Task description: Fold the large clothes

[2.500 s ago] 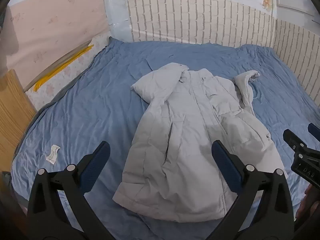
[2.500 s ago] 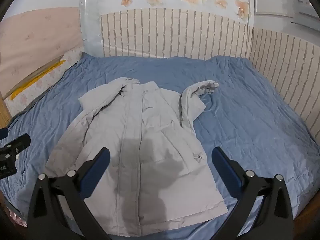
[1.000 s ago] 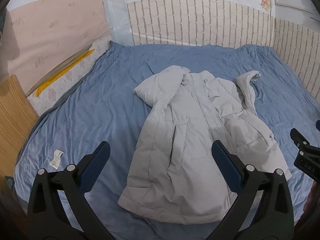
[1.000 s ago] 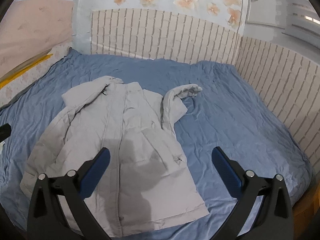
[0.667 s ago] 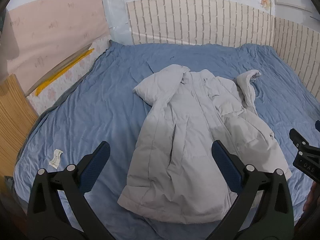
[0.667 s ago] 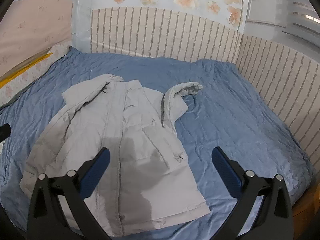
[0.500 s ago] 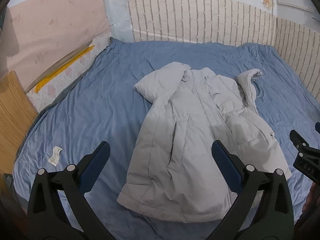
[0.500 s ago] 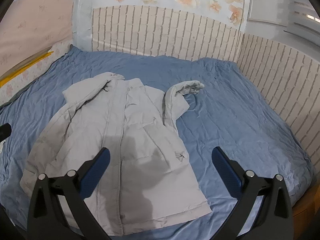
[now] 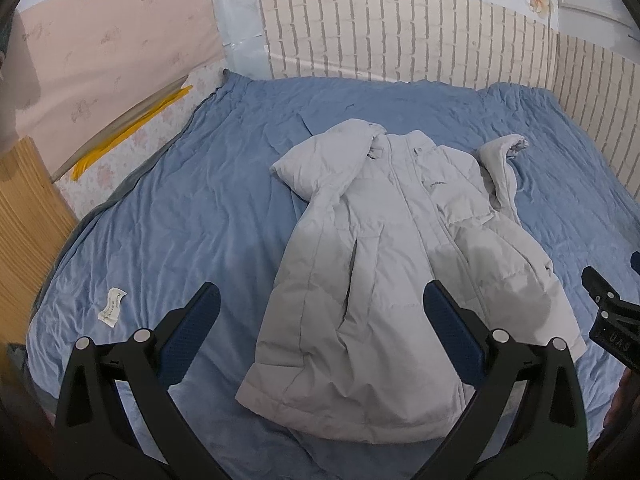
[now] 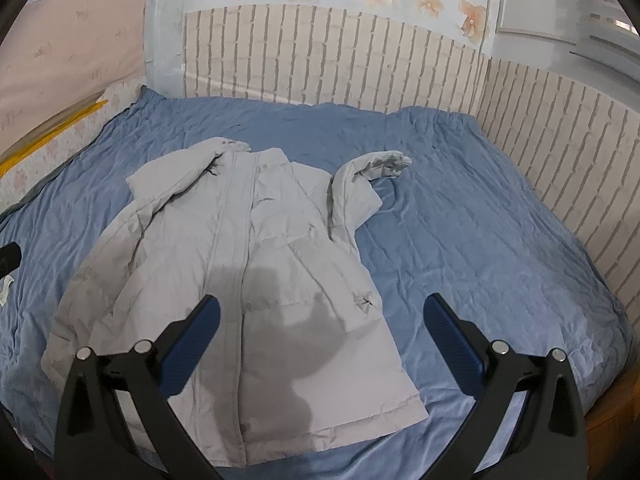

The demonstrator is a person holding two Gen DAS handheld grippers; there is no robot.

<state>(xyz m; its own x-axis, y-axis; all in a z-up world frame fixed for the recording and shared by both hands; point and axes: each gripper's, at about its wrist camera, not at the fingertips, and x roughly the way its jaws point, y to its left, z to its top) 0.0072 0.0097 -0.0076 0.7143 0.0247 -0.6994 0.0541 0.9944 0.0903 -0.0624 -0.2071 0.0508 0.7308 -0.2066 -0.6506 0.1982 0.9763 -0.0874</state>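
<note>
A pale grey padded coat [image 9: 392,264] lies front-up and unfolded on the blue bedsheet [image 9: 192,216], collar toward the brick-patterned wall [image 10: 320,52], one sleeve bent up beside the collar. The left gripper [image 9: 320,316] and the right gripper [image 10: 320,316] both hover above the hem end with fingers spread wide, holding nothing. A small white tag [image 9: 111,306] lies on the sheet, well apart from the coat.

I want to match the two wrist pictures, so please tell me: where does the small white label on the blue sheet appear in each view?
Left wrist: the white label lies on the blue sheet at lower left, well apart from the grey jacket.
Right wrist: a white scrap at the far left edge, cut off by the frame, is probably the same label.
Shared landmark: the jacket's raised sleeve.
</note>
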